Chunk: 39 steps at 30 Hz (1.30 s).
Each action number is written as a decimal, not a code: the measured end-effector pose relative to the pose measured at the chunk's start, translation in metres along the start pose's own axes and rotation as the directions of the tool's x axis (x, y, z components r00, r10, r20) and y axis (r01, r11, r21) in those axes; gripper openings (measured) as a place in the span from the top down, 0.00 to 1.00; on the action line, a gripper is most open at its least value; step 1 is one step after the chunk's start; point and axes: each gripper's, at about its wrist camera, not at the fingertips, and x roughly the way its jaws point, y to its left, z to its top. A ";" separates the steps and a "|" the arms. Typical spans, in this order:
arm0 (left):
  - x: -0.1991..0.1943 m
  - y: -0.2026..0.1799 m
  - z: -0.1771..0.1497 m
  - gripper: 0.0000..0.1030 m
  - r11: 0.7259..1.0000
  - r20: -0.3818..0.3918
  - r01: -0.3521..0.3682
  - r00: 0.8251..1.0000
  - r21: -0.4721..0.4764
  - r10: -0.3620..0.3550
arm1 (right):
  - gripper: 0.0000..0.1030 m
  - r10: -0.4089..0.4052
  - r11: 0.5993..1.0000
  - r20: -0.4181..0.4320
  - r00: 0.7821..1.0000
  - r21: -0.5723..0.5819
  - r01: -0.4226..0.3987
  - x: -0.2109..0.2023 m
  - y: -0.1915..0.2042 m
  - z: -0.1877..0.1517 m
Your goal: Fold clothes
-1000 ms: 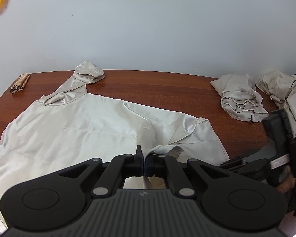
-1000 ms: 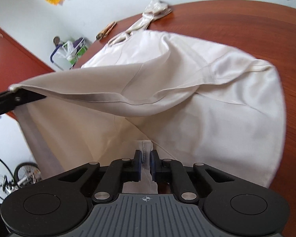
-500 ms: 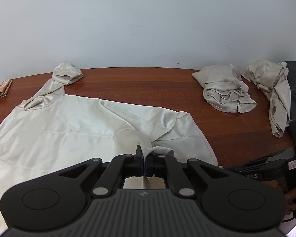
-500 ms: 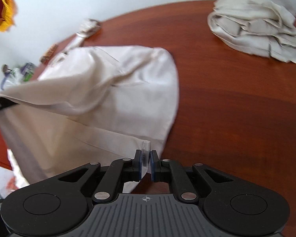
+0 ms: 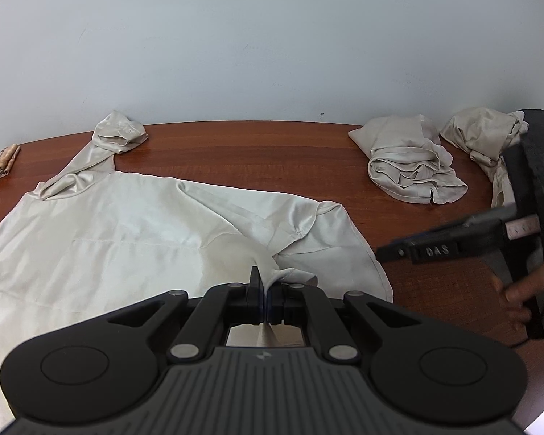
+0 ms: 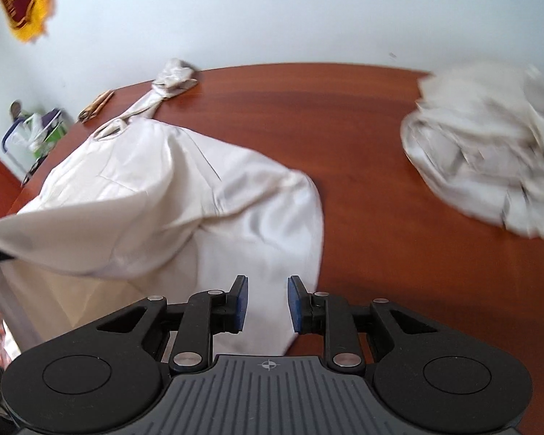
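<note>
A pale beige shirt [image 5: 127, 239] lies spread across the left half of a reddish-brown wooden table [image 5: 272, 152], one sleeve [image 5: 116, 134] stretched to the far edge by the wall. The left gripper [image 5: 264, 291] sits at the shirt's near edge, jaws pressed together on a small peak of the cloth, which rises into the pinch and pulls folds toward it.

The right gripper [image 6: 266, 302] hovers at the near right corner of the same shirt. Its jaws are opening, with a clear gap between the blue pads [image 6: 241, 301]; cloth shows beyond and beneath the gap, but nothing is gripped. In the left view this gripper shows to the right of the shirt, over bare wood, held by a hand [image 5: 526, 290].

Well apart on the table's right side lie a crumpled beige bundle [image 5: 409, 166] and a second beige heap [image 5: 482, 137] just beside it. A small brown object [image 5: 1, 163] lies at the far left edge. A red pennant with gold fringe [image 6: 18, 3] hangs on the wall.
</note>
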 end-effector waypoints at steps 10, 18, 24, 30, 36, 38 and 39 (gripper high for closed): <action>-0.003 -0.002 -0.001 0.97 0.999 0.013 -0.039 0.999 -0.017 0.039 | 0.74 -0.009 0.957 -0.024 1.000 -0.291 0.002 0.050 0.035 0.035; -0.007 0.004 0.001 0.97 0.996 0.027 -0.062 0.998 -0.069 0.064 | 0.57 -0.047 0.820 0.028 0.998 -0.570 0.055 0.072 0.070 0.023; -0.010 0.008 0.004 0.97 0.994 0.032 -0.064 0.997 -0.085 0.067 | 0.60 -0.091 0.713 0.083 0.992 -0.690 0.123 0.084 0.084 0.015; -0.012 0.005 0.005 0.97 0.997 0.042 -0.019 0.999 -0.071 0.022 | 0.94 -0.058 0.749 0.125 0.990 -0.650 0.126 0.075 0.070 0.027; 0.004 -0.015 0.005 0.97 1.000 0.026 0.027 0.999 -0.003 -0.027 | 0.94 -0.035 0.903 0.219 0.975 -0.411 0.125 0.043 0.014 0.064; 0.013 -0.024 0.005 0.97 0.998 0.017 0.053 0.998 0.018 -0.053 | 0.94 -0.043 0.934 0.224 0.974 -0.337 0.119 0.042 -0.007 0.075; 0.017 -0.028 0.005 0.97 0.998 0.010 0.064 0.998 0.029 -0.064 | 0.94 -0.049 0.946 0.225 0.973 -0.301 0.117 0.043 -0.017 0.081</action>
